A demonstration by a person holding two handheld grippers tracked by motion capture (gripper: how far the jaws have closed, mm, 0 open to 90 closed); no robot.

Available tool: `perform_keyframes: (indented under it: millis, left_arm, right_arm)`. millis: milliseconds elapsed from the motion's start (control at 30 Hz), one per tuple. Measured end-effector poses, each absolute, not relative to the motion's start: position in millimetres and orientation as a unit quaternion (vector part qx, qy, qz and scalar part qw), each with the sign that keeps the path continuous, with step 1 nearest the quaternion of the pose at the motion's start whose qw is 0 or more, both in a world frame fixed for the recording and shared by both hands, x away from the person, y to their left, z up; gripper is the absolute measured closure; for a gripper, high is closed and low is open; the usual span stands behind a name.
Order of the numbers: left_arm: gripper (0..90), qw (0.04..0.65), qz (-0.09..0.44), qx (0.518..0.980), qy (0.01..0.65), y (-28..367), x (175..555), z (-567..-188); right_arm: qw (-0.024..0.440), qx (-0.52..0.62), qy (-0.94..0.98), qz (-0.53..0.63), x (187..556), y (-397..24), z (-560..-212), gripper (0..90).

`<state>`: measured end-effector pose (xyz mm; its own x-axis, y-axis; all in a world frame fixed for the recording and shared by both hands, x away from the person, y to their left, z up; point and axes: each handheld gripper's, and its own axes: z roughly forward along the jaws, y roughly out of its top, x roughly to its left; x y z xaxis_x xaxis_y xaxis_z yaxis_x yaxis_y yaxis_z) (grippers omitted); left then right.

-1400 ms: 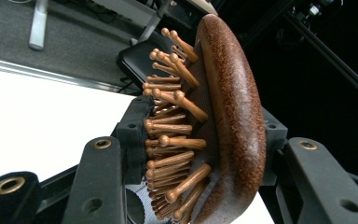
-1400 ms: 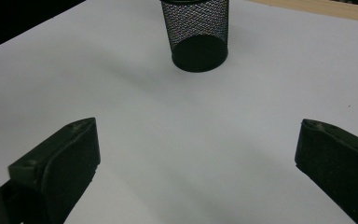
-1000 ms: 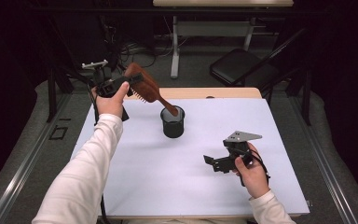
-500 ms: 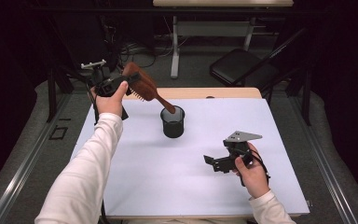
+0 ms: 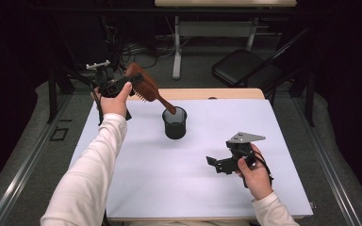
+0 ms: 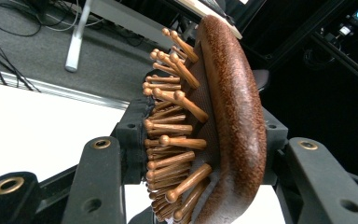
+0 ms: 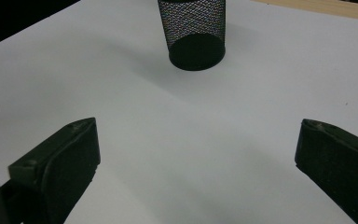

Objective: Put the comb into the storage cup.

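At the left, the left gripper (image 5: 131,84) was raised over the far left corner of the white table (image 5: 136,188), and its jaws pinched the head of a wooden hairbrush (image 5: 143,87). The brush had a reddish-brown, speckled, oval back and many light wooden pins with round tips (image 6: 177,135), set in a dark cushion. It was tilted, with the handle going down to the right into the black mesh cup (image 5: 175,123), which stood upright near the middle of the table. At the right, the right gripper (image 5: 219,165) was just above the table, well apart from the cup, with its jaws spread wide and nothing between them. No readable writing or brand was visible.
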<state>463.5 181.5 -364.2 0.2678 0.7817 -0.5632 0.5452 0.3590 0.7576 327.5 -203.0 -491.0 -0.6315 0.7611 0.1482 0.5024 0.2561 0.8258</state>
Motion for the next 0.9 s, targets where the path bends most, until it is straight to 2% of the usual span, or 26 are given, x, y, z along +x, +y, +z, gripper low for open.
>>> perform_keyframes:
  millis: [900]
  left_arm:
    - [50.8, 0.555, 0.102, 0.575, 0.592, 161.6, 467.8, -370.7]
  right_arm:
    - [0.14, 0.404, 0.782, 0.454, 327.8, -202.3, -492.7, 0.0]
